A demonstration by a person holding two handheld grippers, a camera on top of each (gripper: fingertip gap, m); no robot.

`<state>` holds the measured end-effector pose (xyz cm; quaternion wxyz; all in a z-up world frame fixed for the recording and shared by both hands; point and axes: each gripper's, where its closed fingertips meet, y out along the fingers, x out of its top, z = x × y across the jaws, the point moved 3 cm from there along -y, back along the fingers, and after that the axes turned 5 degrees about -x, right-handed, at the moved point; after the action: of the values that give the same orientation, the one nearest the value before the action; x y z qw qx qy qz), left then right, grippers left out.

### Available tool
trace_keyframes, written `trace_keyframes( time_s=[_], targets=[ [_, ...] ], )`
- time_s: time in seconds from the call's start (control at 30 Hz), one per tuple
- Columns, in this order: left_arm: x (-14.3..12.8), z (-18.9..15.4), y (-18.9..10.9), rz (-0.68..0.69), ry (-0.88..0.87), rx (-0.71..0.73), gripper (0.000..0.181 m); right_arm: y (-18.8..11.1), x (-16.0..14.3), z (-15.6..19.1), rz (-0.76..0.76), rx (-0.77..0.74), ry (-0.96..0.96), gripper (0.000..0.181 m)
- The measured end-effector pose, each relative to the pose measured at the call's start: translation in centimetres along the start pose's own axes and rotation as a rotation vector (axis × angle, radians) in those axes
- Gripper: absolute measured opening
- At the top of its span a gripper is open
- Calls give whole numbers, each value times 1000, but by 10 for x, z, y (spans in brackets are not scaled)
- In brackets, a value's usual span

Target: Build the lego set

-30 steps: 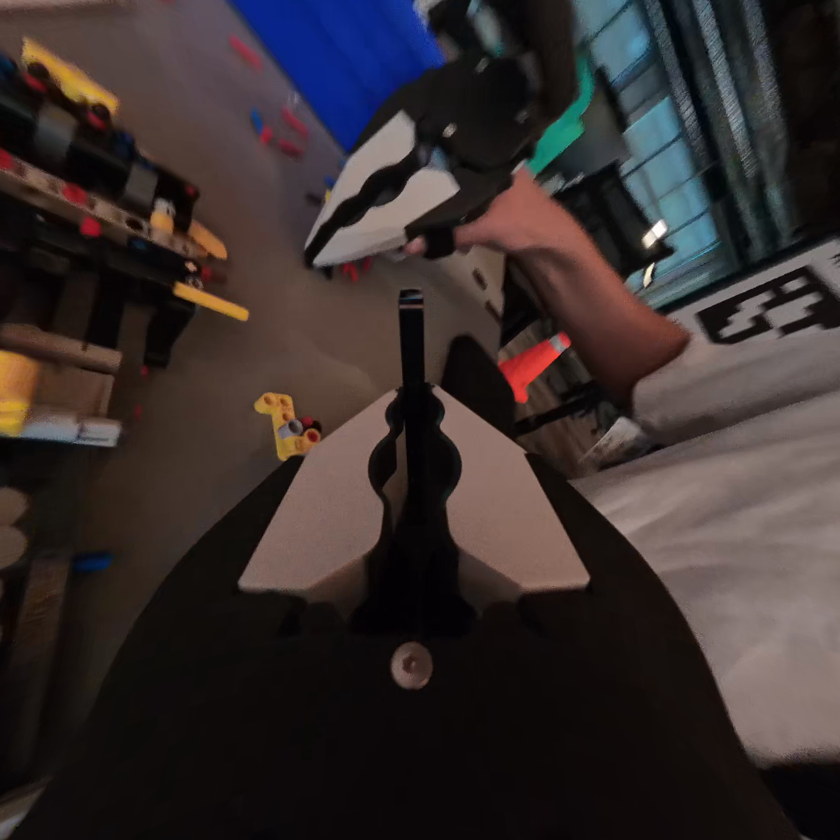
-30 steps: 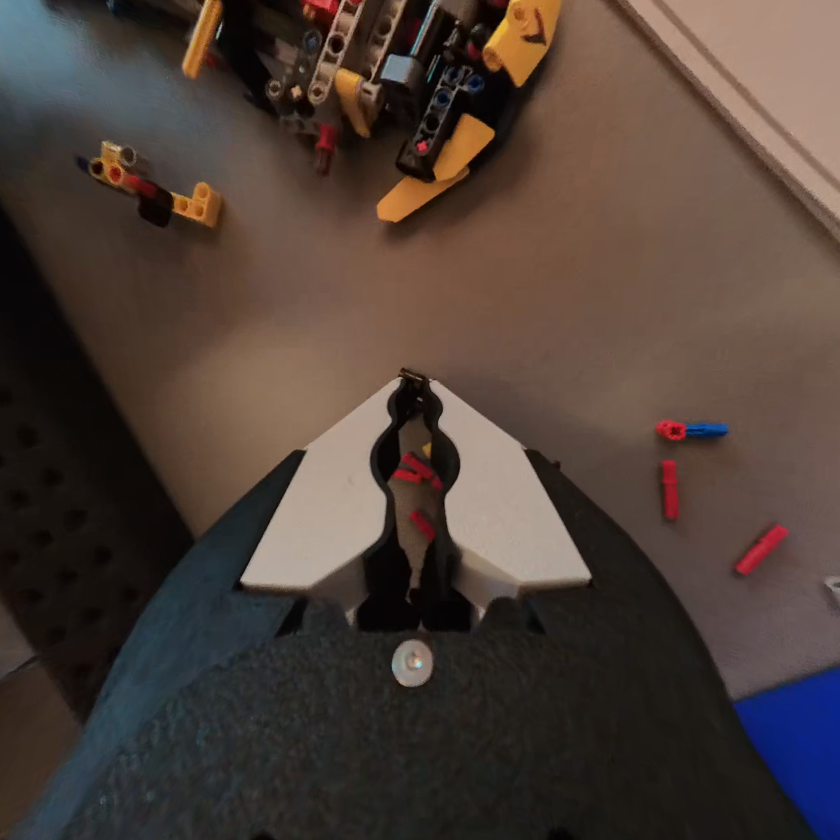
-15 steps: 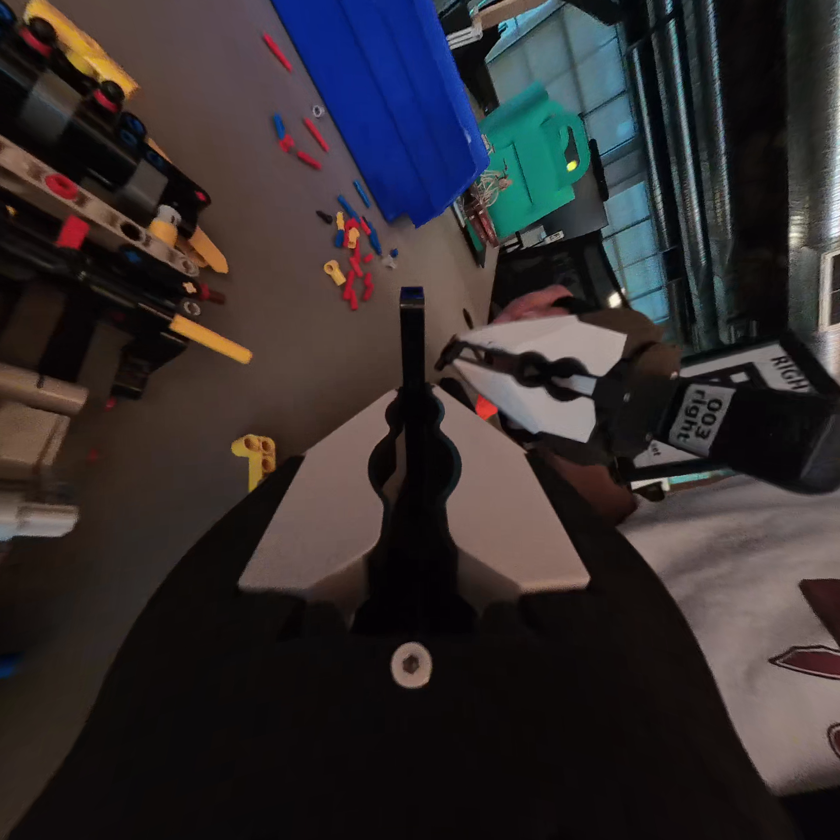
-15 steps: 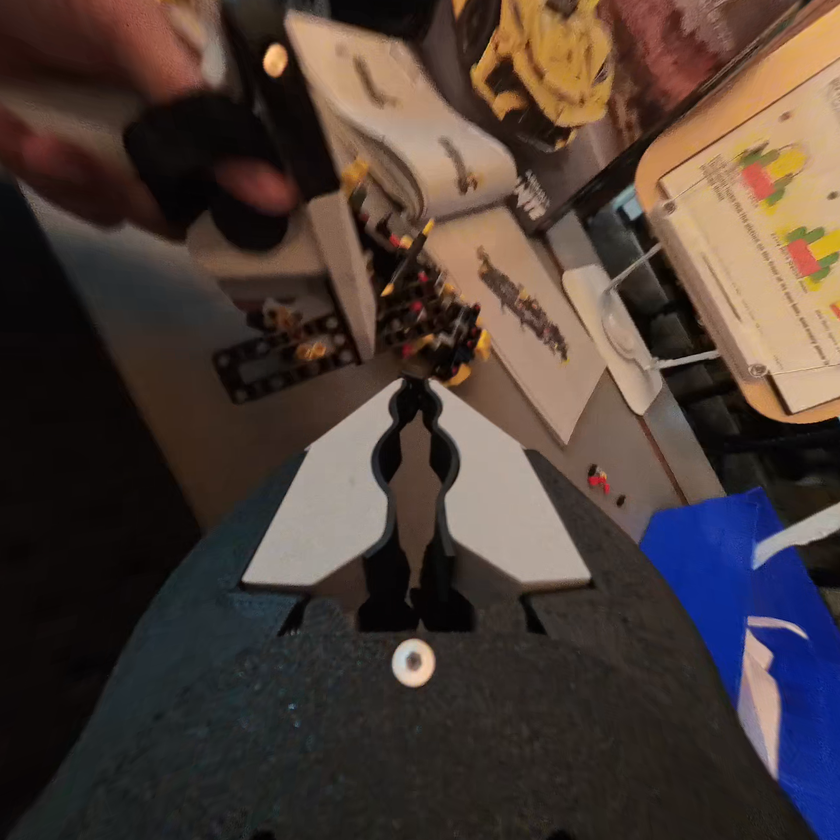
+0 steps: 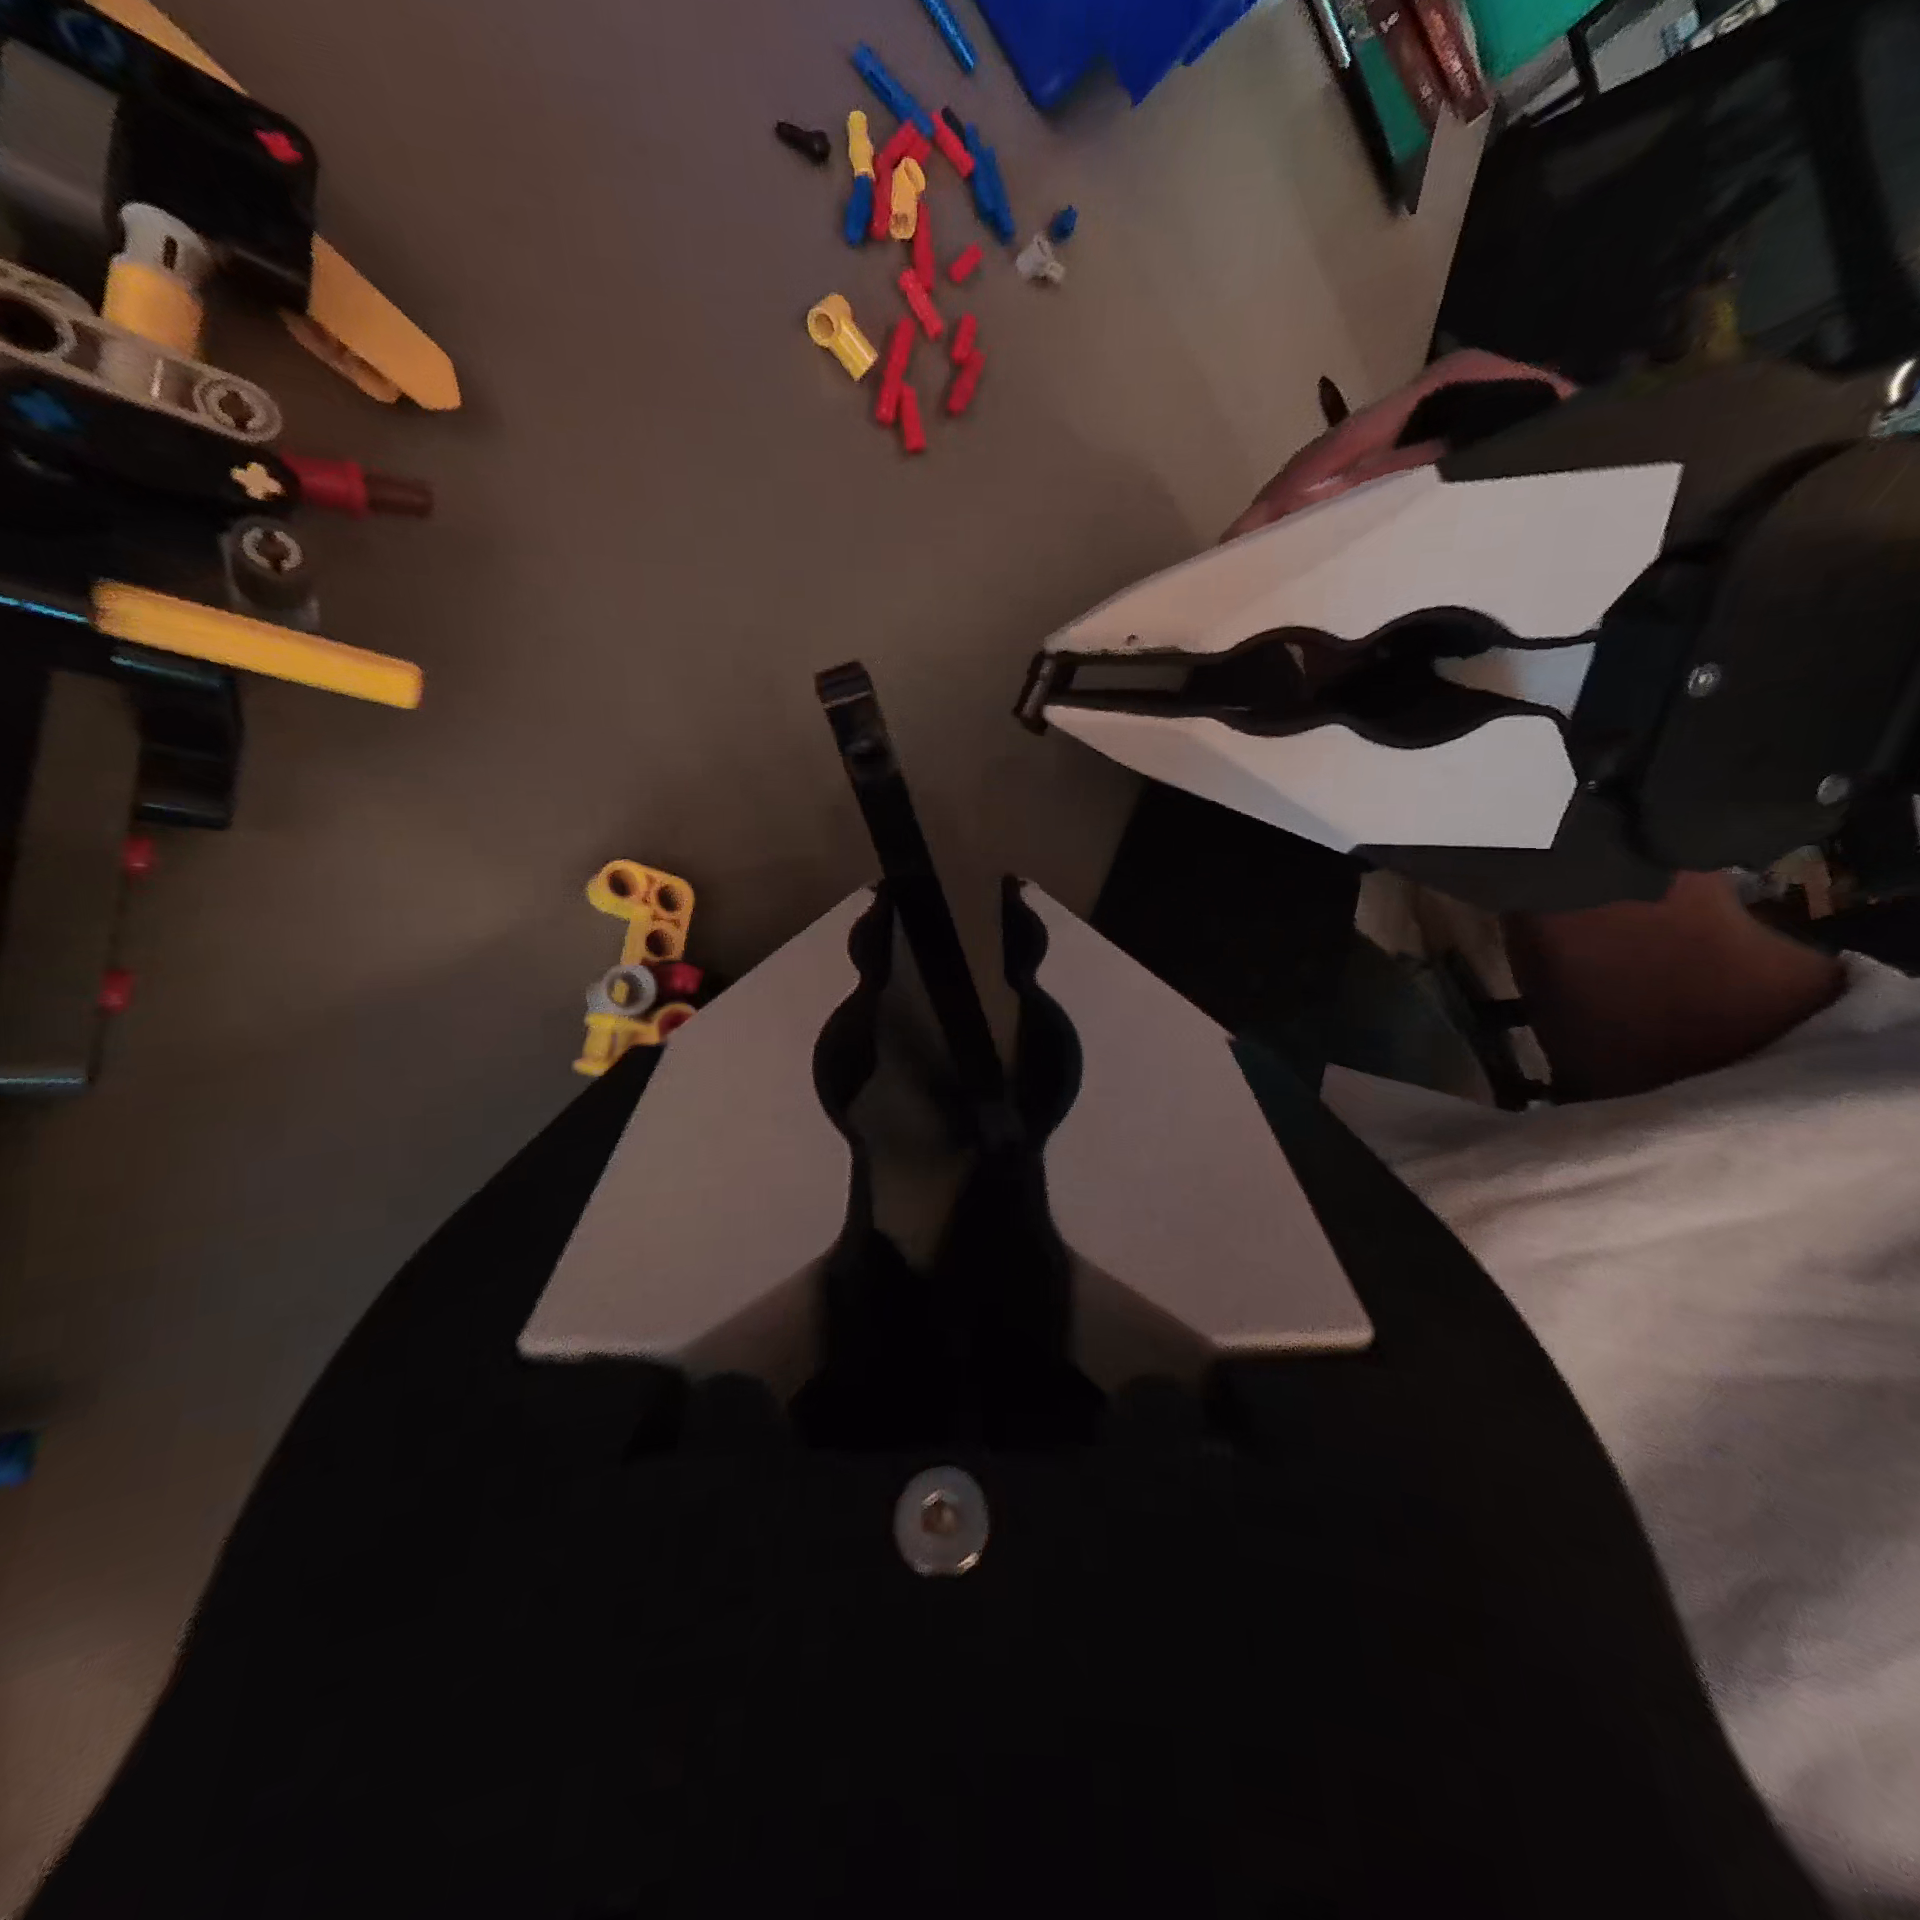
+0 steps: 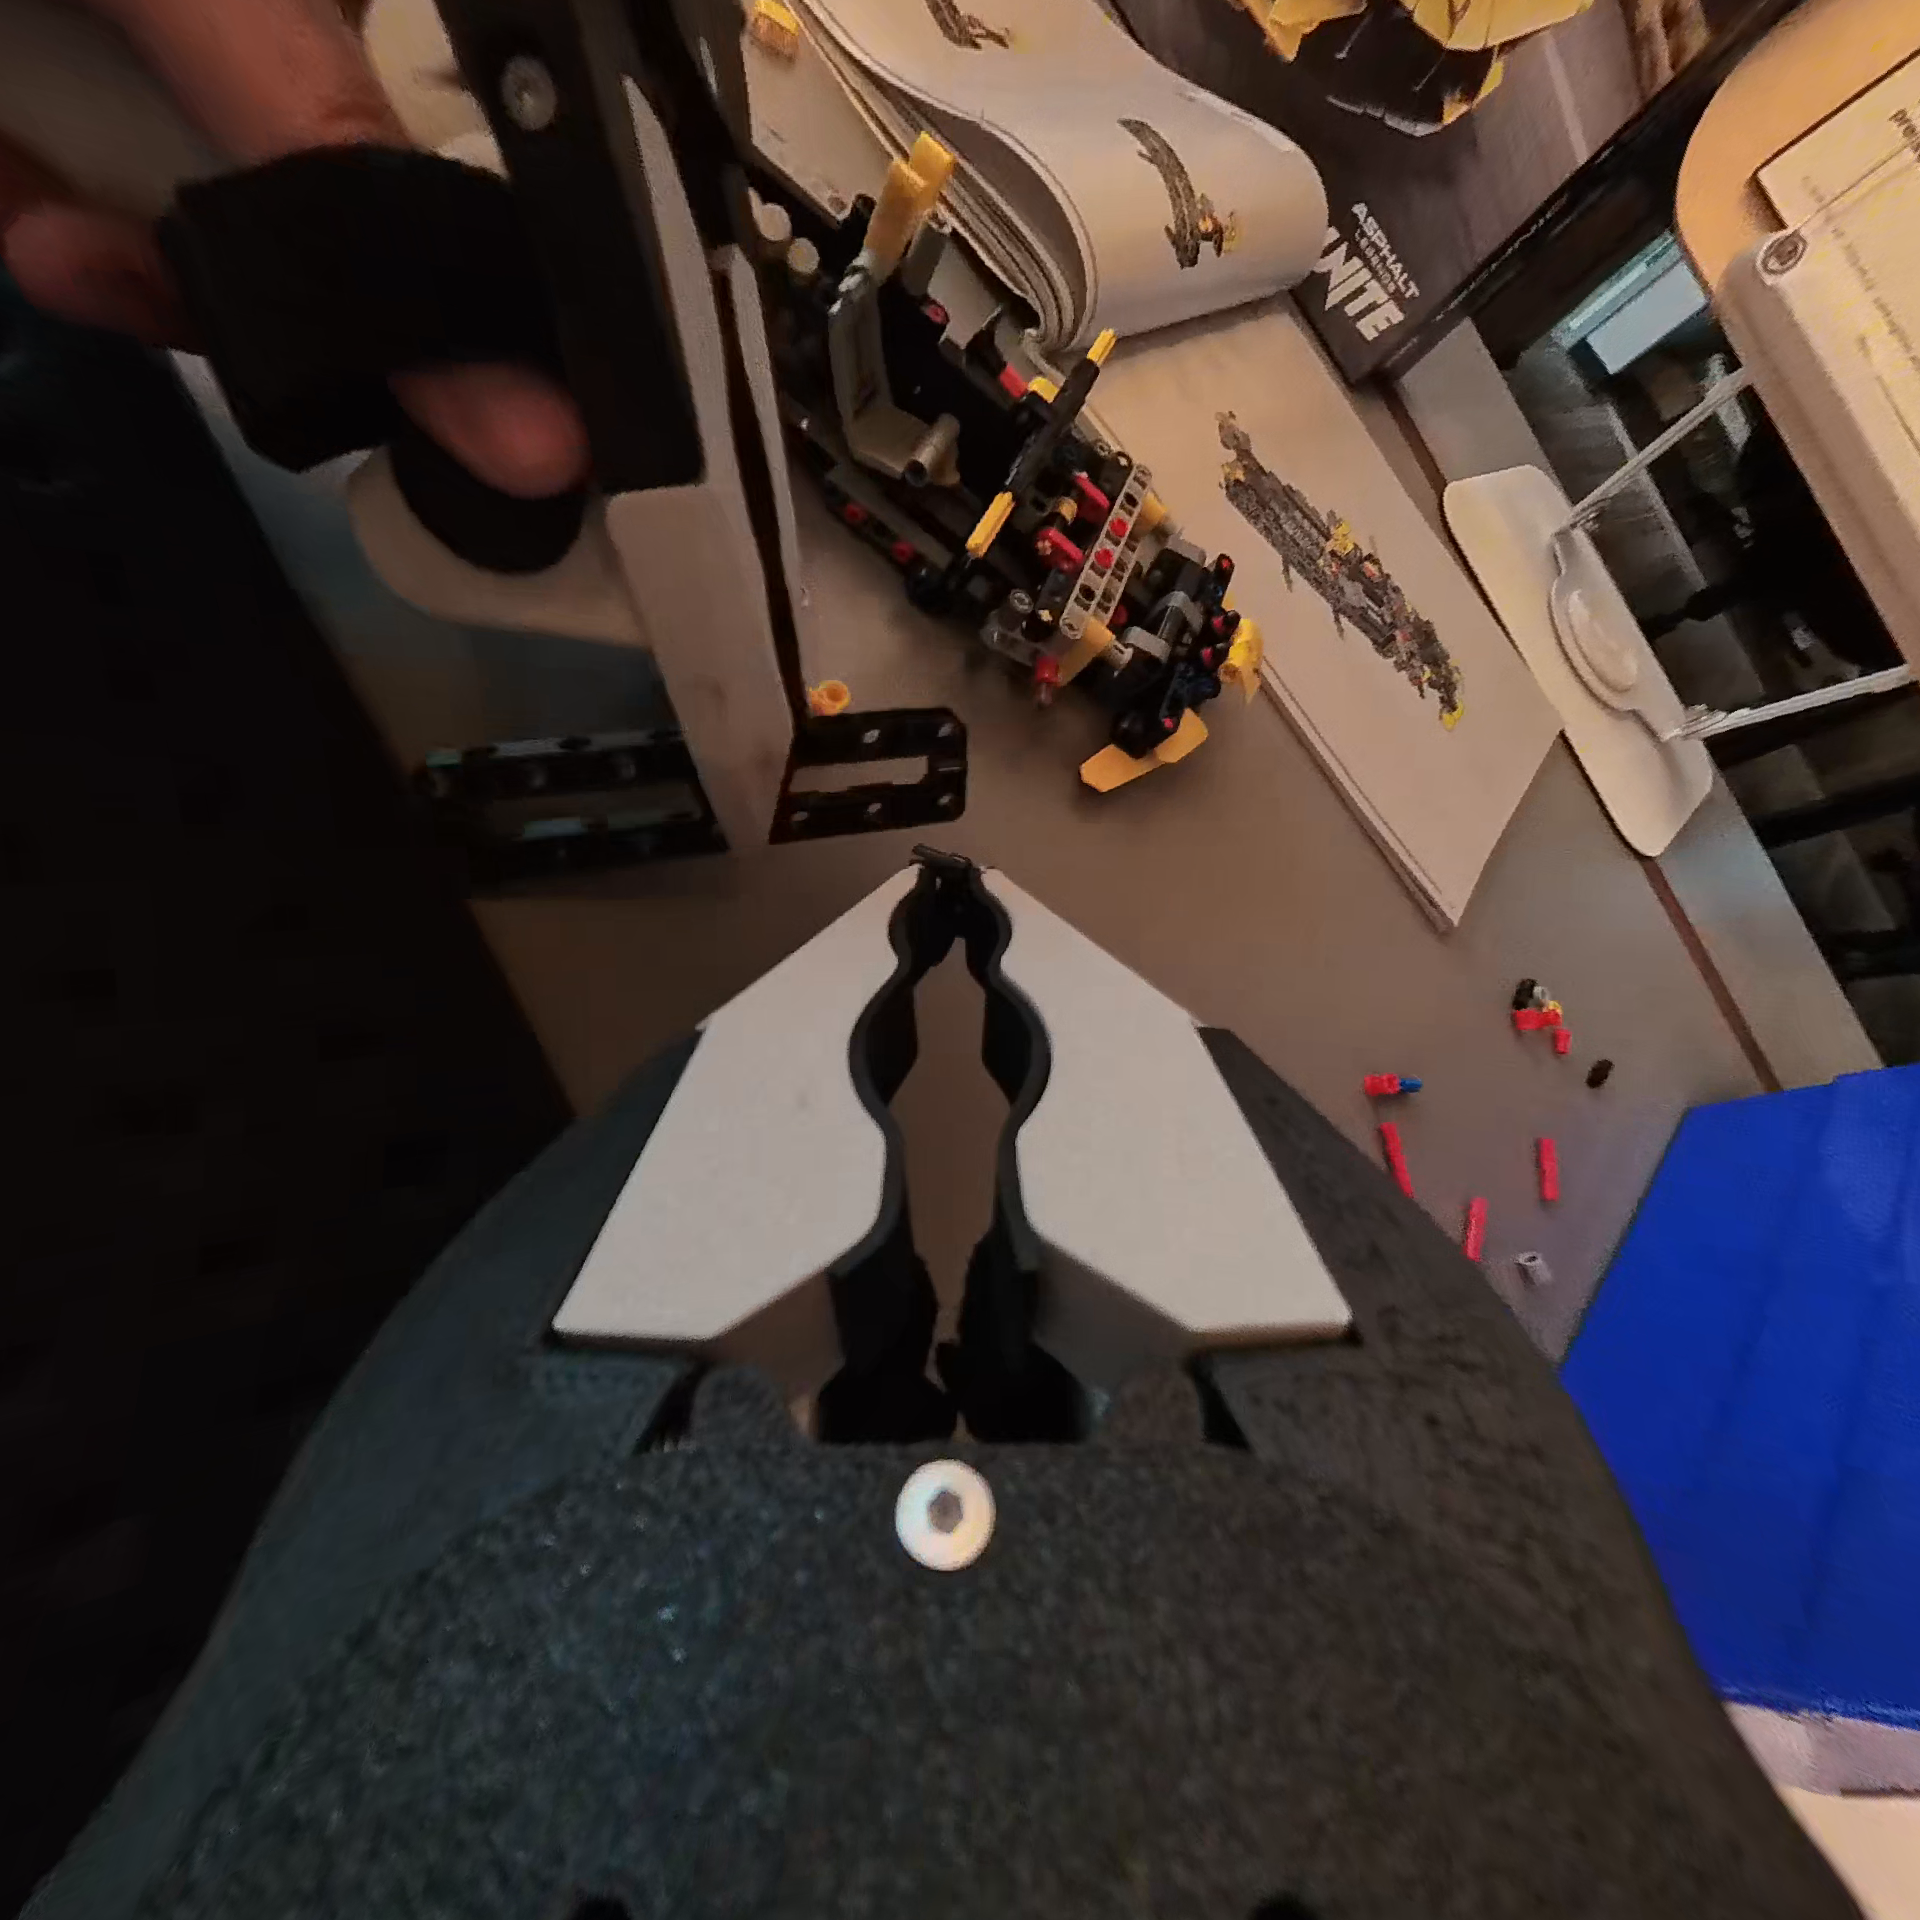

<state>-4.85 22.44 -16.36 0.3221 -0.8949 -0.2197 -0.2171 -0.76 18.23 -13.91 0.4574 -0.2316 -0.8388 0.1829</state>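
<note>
left wrist view
left gripper (image 5: 948, 894): holding its two white fingers a narrow gap apart, pinching a flat black lego frame (image 5: 883, 810) that is sticking out past the tips and leaning left
right gripper (image 5: 1034, 681): coming in from the right, pointing its tips at the top of the frame, staying just beside it without touching
grey table (image 5: 623, 520): lying beneath both tools
loose pins in red, blue and yellow (image 5: 914, 260): lying scattered far up the table, near a blue plastic bin (image 5: 1101, 42)
small yellow angled piece (image 5: 644, 914): resting on the table just left of the left gripper's fingers
partly built black and yellow lego model (image 5: 156, 364): filling the left edge, lying on the table

right wrist view
right gripper (image 6: 948, 873): keeping its tips almost together, nipping a tiny black pin (image 6: 940, 858) right at the end
left gripper (image 6: 774, 810): hanging tips down at upper left, gripped by a hand (image 6: 343, 312) in black finger loops, carrying the black frame (image 6: 883, 769) level, just ahead of the pin
lego model (image 6: 1039, 540): sitting on the table behind the frame
open white instruction booklet (image 6: 1351, 644): lying just beside the model
blue bin (image 6: 1766, 1351): standing at the right edge, a few red pins (image 6: 1455, 1164) lying near it
</note>
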Motion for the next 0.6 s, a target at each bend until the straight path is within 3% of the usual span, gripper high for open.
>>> trace_keyframes(
  time_s=[0.27,0.47,0.6],
  targets=[
    [-10,4,-26,-14,44,104,23,3,13,3,-57,-33,8,4],
    [19,-21,-55,-251,-68,-152,22,0,38,8,-194,-131,-166,4],
    [18,-25,-59,-196,206,-93,16,4,50,19,-254,18,-38,4]
  ],
)
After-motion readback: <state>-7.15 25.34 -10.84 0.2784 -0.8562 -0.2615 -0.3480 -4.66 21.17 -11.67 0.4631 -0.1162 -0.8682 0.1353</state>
